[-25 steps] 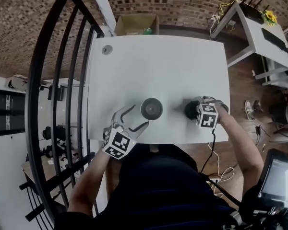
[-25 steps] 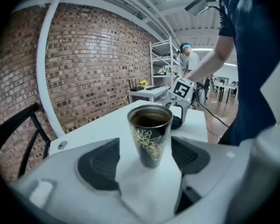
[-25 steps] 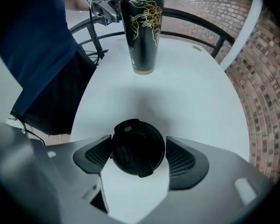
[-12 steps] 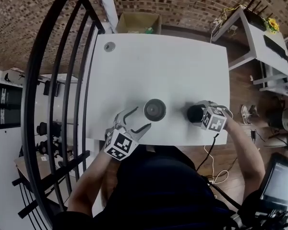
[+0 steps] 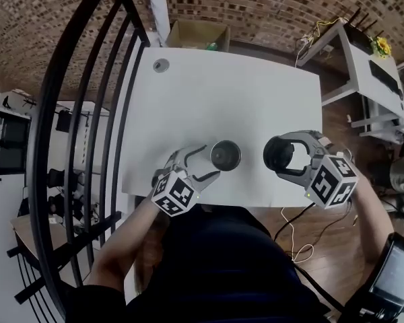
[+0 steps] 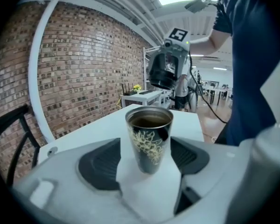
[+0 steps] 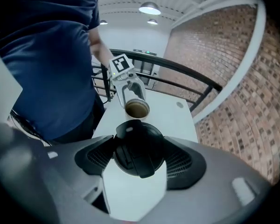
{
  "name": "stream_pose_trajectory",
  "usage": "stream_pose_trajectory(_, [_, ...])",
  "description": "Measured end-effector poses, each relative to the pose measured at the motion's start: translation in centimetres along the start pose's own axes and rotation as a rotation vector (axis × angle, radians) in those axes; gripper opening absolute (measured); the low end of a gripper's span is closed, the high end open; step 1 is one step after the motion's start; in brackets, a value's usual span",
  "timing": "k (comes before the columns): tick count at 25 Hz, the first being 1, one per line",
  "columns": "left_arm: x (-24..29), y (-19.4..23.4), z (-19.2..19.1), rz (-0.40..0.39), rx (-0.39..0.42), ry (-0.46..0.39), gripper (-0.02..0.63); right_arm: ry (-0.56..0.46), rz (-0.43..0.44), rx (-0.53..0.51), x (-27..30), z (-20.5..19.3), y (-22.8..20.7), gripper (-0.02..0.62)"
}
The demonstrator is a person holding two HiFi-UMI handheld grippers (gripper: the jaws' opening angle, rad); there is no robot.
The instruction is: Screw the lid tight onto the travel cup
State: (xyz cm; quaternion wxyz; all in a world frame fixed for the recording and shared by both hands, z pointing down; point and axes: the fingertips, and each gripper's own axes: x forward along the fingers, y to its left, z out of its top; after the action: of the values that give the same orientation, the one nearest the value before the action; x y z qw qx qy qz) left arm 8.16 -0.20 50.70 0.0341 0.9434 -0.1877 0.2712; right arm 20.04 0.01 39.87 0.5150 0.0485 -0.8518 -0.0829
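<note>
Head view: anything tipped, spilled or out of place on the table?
Nothing stands out. The travel cup stands upright and uncapped on the table, no spill visible. The right gripper holds the lid in the air, its jaws having just closed on it; the left gripper is open with the cup between its jaws.

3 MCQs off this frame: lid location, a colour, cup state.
1. Where is the lid? A) screwed in place B) in the right gripper, raised above the table C) lying flat on the table
2. What colour is the lid? A) white B) red C) black
3. How does the cup stand? A) upright, mouth open B) capped C) tipped over
Key: B, the pads press on it, the jaws having just been closing on it; C, it shows black in both gripper views; A, its rim is bare in the left gripper view.
</note>
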Motion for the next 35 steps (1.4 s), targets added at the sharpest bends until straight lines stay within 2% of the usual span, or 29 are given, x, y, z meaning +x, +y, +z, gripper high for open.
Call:
stream_pose_trajectory(5, [0.9,-0.5,0.6,-0.057,0.021,-0.006,0.339,0.031,0.105,-0.202,0.2,6.9,0.1,0.339])
stream_pose_trajectory(9, [1.9,-0.7,0.7,-0.071,0.034,-0.034,0.341,0.092,0.209,-0.306,3.5,8.7,1.0,0.340])
stream_pose_trajectory(13, [2.9,-1.1,0.0,-0.079,0.025,-0.051,0.353,0.118,0.286,-0.295,7.4,8.5,1.8,0.341])
stream_pose_trajectory(18, [2.4,-0.4,1.2,-0.102,0.027,-0.040,0.354,0.130,0.340,-0.300,8.2,9.3,0.5,0.341])
stream_pose_trajectory(23, [2.6,-0.3,1.1,-0.128,0.076,-0.031,0.357,0.169,0.360,-0.337,9.6,8.8,0.5,0.341])
stream_pose_trajectory(28, [3.3,-0.7,0.7,-0.176,0.164,-0.003,0.397,0.177,0.358,-0.351,10.4,8.9,1.2,0.341])
stream_pose_trajectory(30, [3.5,-0.6,0.7,-0.182,0.163,-0.008,0.393,0.176,0.345,-0.310,10.3,8.9,1.1,0.341])
stream_pose_trajectory(31, [3.5,-0.7,0.8,-0.178,0.156,-0.015,0.380,0.176,0.332,-0.255,10.4,8.9,1.0,0.341])
stream_pose_trajectory(32, [3.4,-0.8,0.8,-0.166,0.147,-0.023,0.379,0.177,0.315,-0.167,10.4,8.8,0.8,0.341])
stream_pose_trajectory(35, [3.3,-1.4,0.6,-0.105,0.124,-0.052,0.374,0.175,0.255,0.185,10.5,8.5,0.8,0.342])
